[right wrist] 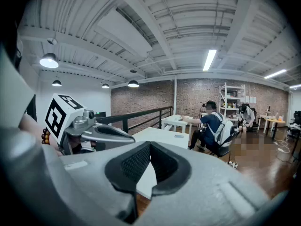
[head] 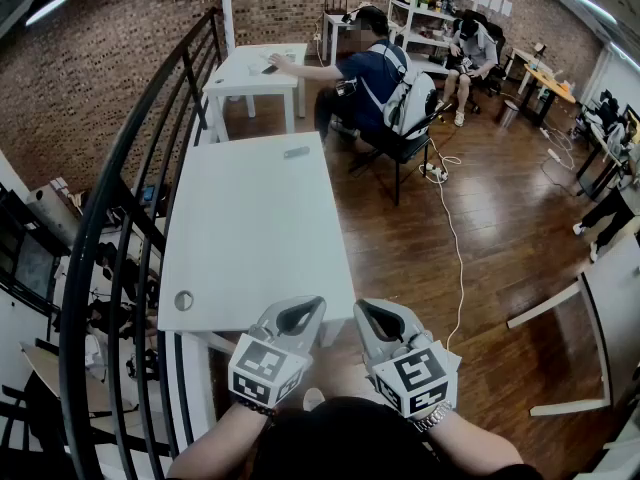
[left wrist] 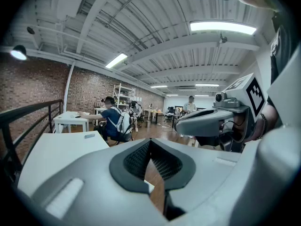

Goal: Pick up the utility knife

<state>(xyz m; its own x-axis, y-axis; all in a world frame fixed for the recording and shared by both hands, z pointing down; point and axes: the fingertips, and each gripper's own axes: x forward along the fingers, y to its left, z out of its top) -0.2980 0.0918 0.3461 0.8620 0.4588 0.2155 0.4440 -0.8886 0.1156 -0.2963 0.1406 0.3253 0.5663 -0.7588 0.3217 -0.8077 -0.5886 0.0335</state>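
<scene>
The utility knife [head: 296,152] is a small grey thing that lies near the far end of the long white table [head: 250,238]. In the left gripper view the knife [left wrist: 89,136] shows far off, and in the right gripper view [right wrist: 179,136] as well. My left gripper [head: 300,314] hovers by the table's near right corner, jaws together and empty. Just right of it, my right gripper [head: 378,318] hangs over the wood floor, also shut on nothing. Both grippers point toward the table, well short of the knife. Their closed tips show in the left gripper view [left wrist: 150,142] and the right gripper view [right wrist: 150,145].
A black curved railing [head: 130,168] runs along the table's left side. A round cable hole [head: 183,300] sits at the table's near left corner. A seated person [head: 385,78] and a second white table [head: 255,68] are beyond the far end. A cable [head: 455,238] trails over the floor.
</scene>
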